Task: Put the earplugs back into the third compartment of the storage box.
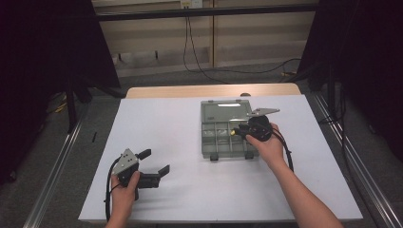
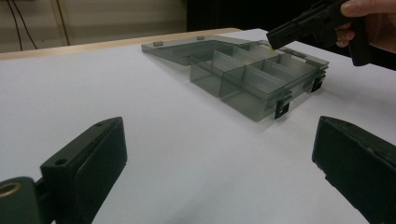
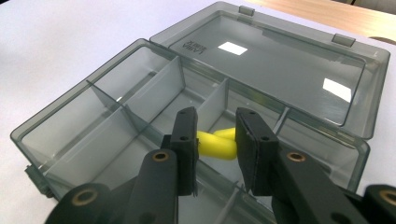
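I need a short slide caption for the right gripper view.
Right gripper jaws around a yellow piece over the open compartment box.

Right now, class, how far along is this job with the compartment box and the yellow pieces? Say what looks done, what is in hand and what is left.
Done: the compartment box lies open, its lid folded back on the table. In hand: the right gripper has its jaws around yellow pieces over a middle compartment; whether they pinch them, I cannot tell. The left gripper waits open, apart. Left: settling the pieces and closing the lid.

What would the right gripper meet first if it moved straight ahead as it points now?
Probably the yellow piece between its jaws in the open box. The right gripper seems near it; touch unclear.
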`<state>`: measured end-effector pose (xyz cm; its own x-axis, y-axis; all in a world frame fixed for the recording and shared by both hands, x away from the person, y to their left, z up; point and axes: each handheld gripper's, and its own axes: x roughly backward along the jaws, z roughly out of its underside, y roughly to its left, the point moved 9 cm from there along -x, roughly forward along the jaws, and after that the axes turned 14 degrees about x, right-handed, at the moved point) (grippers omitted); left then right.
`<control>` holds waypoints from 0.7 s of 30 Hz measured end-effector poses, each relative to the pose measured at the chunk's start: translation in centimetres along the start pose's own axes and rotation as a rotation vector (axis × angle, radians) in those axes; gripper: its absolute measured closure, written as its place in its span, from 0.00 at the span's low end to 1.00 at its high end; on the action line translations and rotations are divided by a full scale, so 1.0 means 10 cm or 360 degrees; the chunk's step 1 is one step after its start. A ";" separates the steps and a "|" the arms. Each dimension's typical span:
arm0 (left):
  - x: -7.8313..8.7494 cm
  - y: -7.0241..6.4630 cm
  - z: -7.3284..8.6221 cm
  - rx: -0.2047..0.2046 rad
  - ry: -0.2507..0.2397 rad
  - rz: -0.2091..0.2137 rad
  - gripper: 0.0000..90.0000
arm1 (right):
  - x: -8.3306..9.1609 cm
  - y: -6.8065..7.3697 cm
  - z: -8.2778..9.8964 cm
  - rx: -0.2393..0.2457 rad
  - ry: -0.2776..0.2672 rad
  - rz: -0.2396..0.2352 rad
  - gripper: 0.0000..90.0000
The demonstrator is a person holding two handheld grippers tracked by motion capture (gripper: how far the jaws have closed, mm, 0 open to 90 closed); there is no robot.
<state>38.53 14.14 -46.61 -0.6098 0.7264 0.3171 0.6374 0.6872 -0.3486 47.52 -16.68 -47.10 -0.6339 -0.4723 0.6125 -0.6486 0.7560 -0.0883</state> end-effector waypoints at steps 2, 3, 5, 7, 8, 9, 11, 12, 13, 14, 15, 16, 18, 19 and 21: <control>0.00 0.00 0.00 0.0002 -0.0003 0.0000 0.04 | -0.01 -0.01 0.00 -0.0009 0.0001 0.0002 0.78; 0.00 0.00 0.00 0.0001 -0.0003 0.0000 0.04 | -0.02 -0.01 0.00 -0.0001 0.0004 0.0006 0.78; 0.01 0.00 0.00 0.0001 -0.0002 -0.0002 0.04 | -0.03 -0.01 -0.01 0.0003 0.0014 0.0004 0.78; 0.00 0.00 0.00 0.0002 -0.0003 -0.0002 0.04 | -0.03 0.00 -0.02 0.0008 0.0015 0.0008 0.78; 0.00 0.00 0.00 0.0004 -0.0003 -0.0003 0.04 | -0.04 0.00 -0.03 0.0012 0.0014 0.0009 0.78; 0.00 0.00 0.00 0.0003 -0.0002 -0.0003 0.04 | -0.04 0.00 -0.05 0.0022 0.0012 0.0011 0.78; 0.00 0.00 0.00 0.0005 -0.0004 -0.0003 0.04 | -0.05 0.00 -0.06 0.0038 0.0023 0.0020 0.77; 0.00 0.00 0.00 0.0005 -0.0006 -0.0002 0.04 | -0.06 0.00 -0.06 0.0040 0.0019 0.0023 0.77; 0.00 0.00 0.00 0.0002 -0.0002 0.0000 0.04 | -0.06 0.00 -0.06 0.0039 0.0021 0.0021 0.77; 0.00 0.00 0.00 0.0000 -0.0002 0.0001 0.04 | -0.06 -0.01 -0.06 0.0042 0.0024 0.0028 0.77; 0.00 0.00 0.00 0.0001 -0.0001 0.0003 0.04 | -0.06 -0.01 -0.06 0.0045 0.0030 0.0031 0.77; -0.01 0.00 0.00 0.0005 0.0001 0.0004 0.04 | -0.07 -0.01 -0.05 0.0042 0.0035 0.0030 0.76; -0.01 0.00 0.00 0.0004 0.0002 0.0005 0.04 | -0.08 -0.02 -0.04 0.0045 0.0042 0.0042 0.75; -0.01 0.00 0.00 0.0004 0.0002 0.0005 0.04 | -0.08 -0.02 -0.04 0.0045 0.0042 0.0042 0.73; 0.00 0.00 0.00 0.0002 -0.0001 0.0003 0.04 | -0.07 -0.03 -0.04 0.0049 0.0042 0.0049 0.72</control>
<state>38.54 14.12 -46.61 -0.6089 0.7277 0.3159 0.6380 0.6858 -0.3501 48.33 -16.34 -47.23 -0.6425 -0.4368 0.6296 -0.6421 0.7553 -0.1313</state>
